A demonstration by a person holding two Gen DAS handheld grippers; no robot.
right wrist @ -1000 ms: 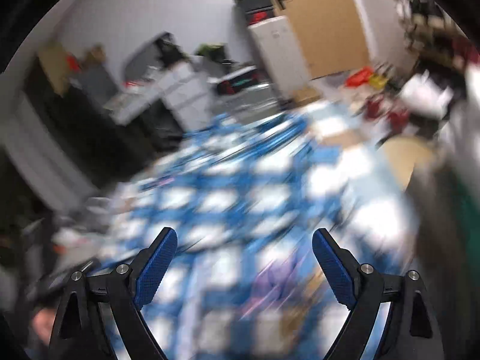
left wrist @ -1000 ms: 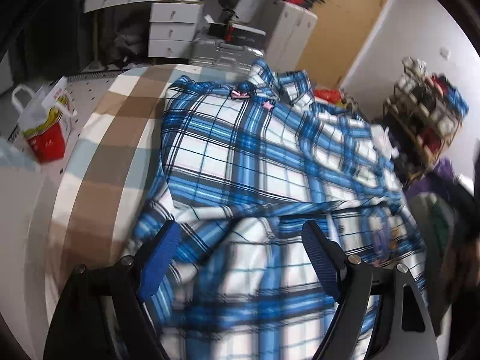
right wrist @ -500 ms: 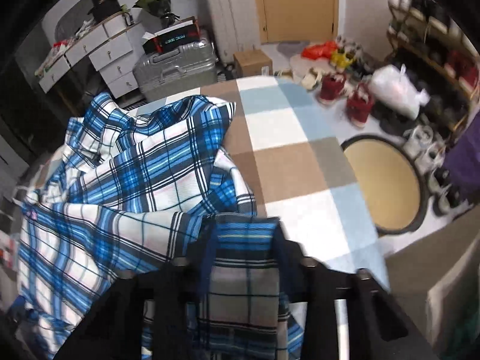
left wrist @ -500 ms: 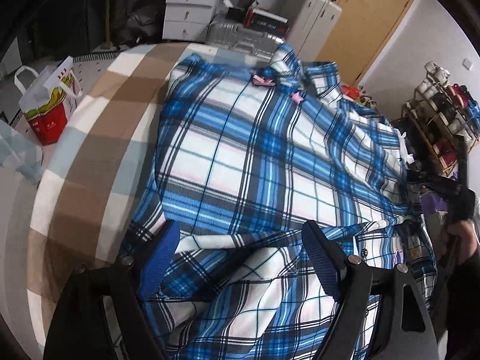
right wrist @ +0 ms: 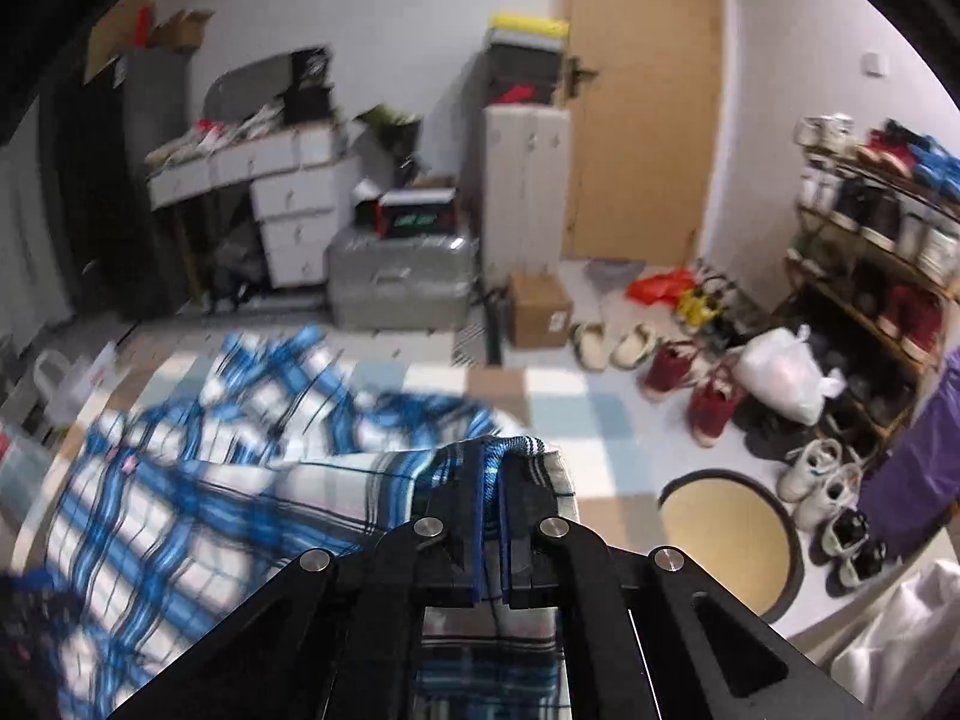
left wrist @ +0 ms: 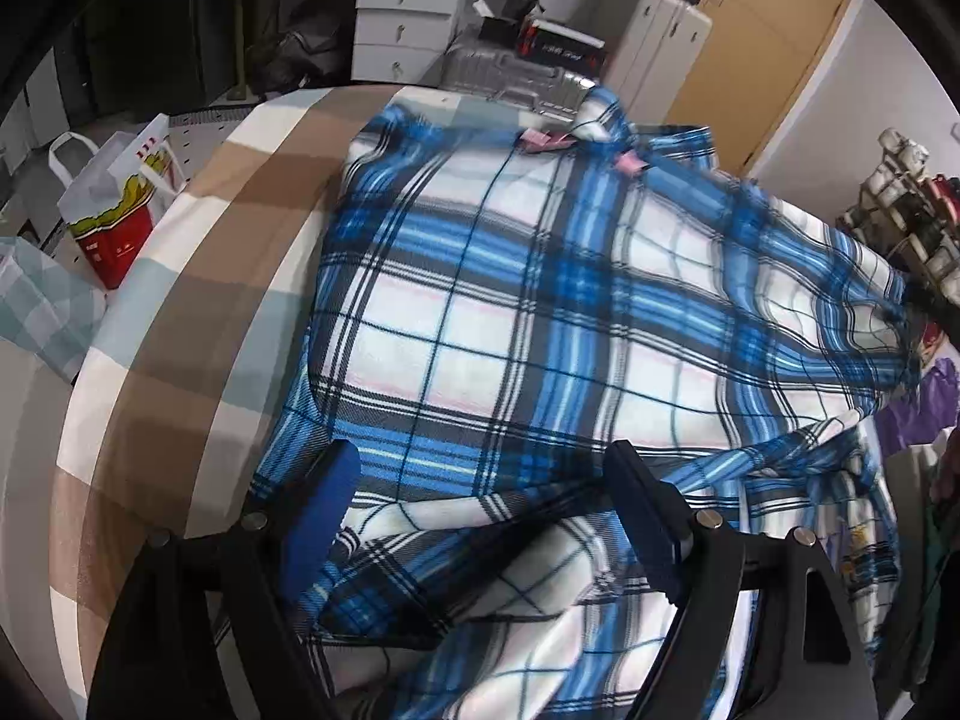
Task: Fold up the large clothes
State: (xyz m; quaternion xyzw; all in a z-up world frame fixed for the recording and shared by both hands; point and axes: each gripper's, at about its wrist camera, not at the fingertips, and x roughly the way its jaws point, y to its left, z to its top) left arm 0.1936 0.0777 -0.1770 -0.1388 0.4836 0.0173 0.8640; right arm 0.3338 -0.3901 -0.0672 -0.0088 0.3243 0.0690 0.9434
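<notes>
A large blue, white and black plaid shirt (left wrist: 540,324) lies on a bed with a tan, white and pale blue checked cover (left wrist: 180,312). Its collar with pink clips points to the far end. My left gripper (left wrist: 480,510) is open, its blue pads either side of a bunched fold at the shirt's near hem. My right gripper (right wrist: 492,510) is shut on a fold of the plaid shirt (right wrist: 492,456) and holds it raised above the bed; the cloth trails down to the left, blurred.
A red and white paper bag (left wrist: 114,210) stands on the floor left of the bed. White drawers (left wrist: 408,18), a silver suitcase (right wrist: 402,282) and a wooden door (right wrist: 642,96) lie beyond. A shoe rack (right wrist: 882,228), several shoes and a round mat (right wrist: 726,540) are right.
My right gripper went from open to shut on the shirt's edge, then lifted it up off the bed. The left gripper moved closer over the shirt's hem and stayed open.
</notes>
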